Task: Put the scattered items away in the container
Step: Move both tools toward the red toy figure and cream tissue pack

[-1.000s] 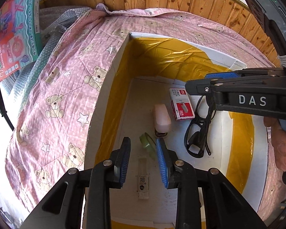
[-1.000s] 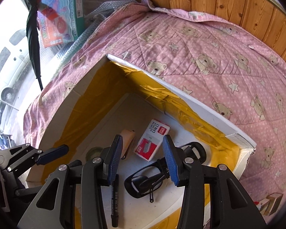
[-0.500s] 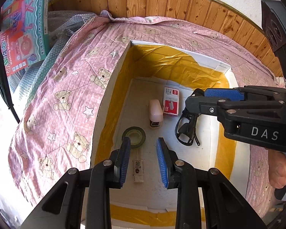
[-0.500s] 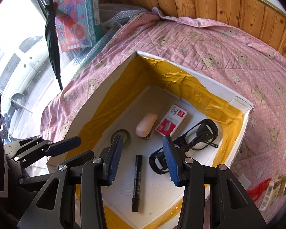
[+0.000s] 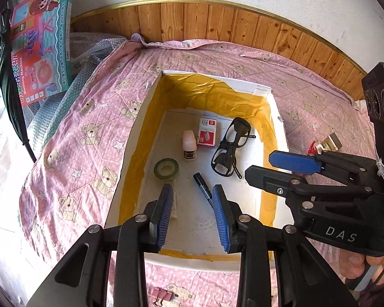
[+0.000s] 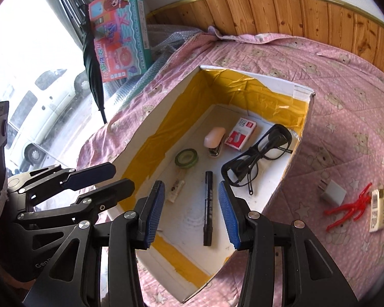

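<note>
A white box lined with yellow tape lies on a pink bear-print quilt. Inside it lie black glasses, a red-white staple box, a pink stapler, a green tape roll, a black marker and a small white tube. My left gripper hangs open above the box's near end, nothing between its fingers. My right gripper is open and empty above the marker. On the quilt right of the box lie a white charger, a red clip and a gold lock.
A toy carton leans at the back left by bubble wrap and a folded black umbrella. Wood panelling runs behind the bed. Pink binder clips lie on the quilt at the near edge.
Both grippers have risen and pulled back from the box, so the whole box and the items on the quilt beside it came into view. Both stayed open.
</note>
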The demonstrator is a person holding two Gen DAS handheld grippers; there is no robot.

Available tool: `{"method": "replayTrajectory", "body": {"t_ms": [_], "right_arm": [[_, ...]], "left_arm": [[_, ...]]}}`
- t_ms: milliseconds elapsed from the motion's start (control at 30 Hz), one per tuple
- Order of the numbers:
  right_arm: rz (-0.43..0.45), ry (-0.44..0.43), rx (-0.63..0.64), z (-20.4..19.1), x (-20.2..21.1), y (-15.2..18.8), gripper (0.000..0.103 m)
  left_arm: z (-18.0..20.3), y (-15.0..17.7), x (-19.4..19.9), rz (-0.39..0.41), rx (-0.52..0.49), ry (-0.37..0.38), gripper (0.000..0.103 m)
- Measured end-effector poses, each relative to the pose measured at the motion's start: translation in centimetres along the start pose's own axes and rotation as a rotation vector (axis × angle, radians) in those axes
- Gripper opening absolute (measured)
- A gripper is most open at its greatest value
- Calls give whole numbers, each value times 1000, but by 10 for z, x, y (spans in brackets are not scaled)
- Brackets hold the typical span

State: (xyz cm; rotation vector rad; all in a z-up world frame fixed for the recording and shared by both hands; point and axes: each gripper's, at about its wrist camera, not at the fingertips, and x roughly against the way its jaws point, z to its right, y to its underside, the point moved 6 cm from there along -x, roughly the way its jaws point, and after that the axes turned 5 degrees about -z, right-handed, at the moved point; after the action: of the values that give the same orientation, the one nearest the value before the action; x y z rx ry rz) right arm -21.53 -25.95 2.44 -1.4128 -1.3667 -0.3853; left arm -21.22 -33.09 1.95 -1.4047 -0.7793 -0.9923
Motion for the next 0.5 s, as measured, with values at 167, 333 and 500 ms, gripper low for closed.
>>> {"method": "replayTrajectory", "body": {"t_ms": [167, 333, 500], "right_arm": [[53, -18, -46, 2, 26, 32, 46], [103, -27, -118, 14, 51, 66, 46], [118, -26, -169, 27, 67, 99, 46]], "left_arm": [[23, 22, 25, 63, -51, -11, 34], [47, 44, 36, 76, -83, 33, 34], [71, 62, 38, 70, -99, 71, 34]]}}
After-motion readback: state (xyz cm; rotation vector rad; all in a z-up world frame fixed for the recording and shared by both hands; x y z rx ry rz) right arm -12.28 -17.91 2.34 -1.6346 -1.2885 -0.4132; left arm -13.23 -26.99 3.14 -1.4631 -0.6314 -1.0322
